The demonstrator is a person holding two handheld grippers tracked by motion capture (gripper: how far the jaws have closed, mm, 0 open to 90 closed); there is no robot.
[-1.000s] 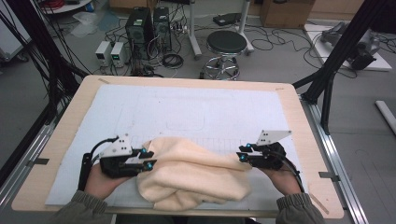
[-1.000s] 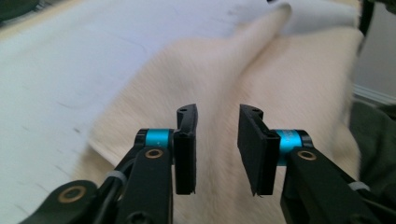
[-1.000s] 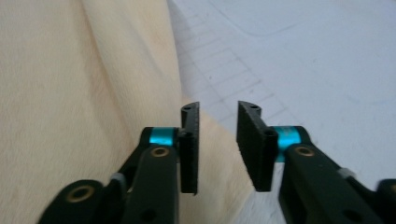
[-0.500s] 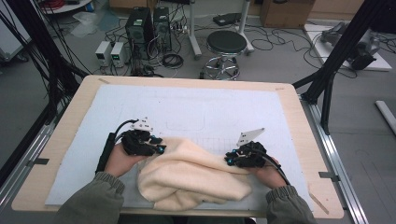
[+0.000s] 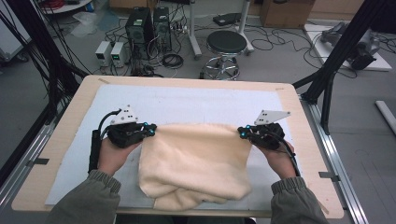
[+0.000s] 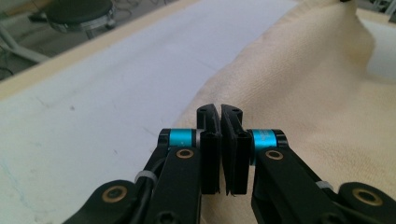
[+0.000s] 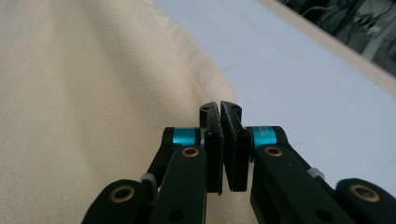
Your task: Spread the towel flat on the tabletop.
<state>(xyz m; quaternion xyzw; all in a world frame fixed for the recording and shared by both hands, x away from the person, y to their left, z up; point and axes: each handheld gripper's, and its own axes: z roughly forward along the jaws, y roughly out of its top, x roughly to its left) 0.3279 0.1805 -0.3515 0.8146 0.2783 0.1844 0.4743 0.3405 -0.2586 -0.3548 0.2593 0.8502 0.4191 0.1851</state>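
At the lower centre of the high view, your cream towel (image 5: 194, 161) lies on the white mat (image 5: 196, 100). Your left gripper (image 5: 150, 129) is clamped on its upper-left corner, your right gripper (image 5: 241, 132) on its upper-right corner, both having just closed.
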